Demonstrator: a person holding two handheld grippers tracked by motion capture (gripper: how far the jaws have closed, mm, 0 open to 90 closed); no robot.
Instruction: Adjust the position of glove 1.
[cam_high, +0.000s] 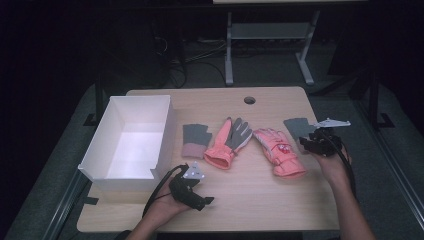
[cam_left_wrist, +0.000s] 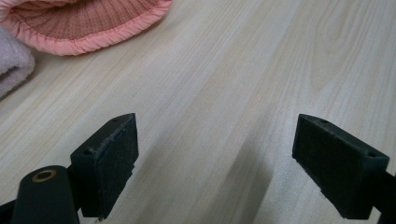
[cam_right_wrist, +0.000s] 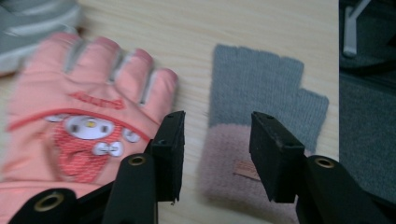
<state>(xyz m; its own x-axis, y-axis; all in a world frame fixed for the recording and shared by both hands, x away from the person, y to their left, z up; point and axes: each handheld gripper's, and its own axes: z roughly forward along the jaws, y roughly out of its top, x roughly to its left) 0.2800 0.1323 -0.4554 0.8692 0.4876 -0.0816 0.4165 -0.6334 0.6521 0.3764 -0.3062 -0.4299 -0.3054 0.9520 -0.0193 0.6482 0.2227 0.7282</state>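
Note:
Four gloves lie in a row on the wooden table (cam_high: 250, 200): a grey fingerless glove (cam_high: 194, 140), a pink glove with a grey palm (cam_high: 230, 142), a pink glove with a cartoon patch (cam_high: 279, 151), and a second grey fingerless glove (cam_high: 297, 126). My right gripper (cam_high: 311, 141) hovers over that second glove (cam_right_wrist: 261, 93), its jaws partly apart above the pink cuff and not pressing on it. The cartoon glove (cam_right_wrist: 79, 116) lies just left of them. My left gripper (cam_high: 206, 201) rests near the front edge, jaws wide apart (cam_left_wrist: 215, 158) over bare wood, with a pink cuff (cam_left_wrist: 88, 23) ahead.
A white open box (cam_high: 162, 135) stands at the table's left, close to my left hand. A round cable hole (cam_high: 249, 100) sits near the far edge. Beyond the table are dark floor and a desk frame (cam_high: 229, 50).

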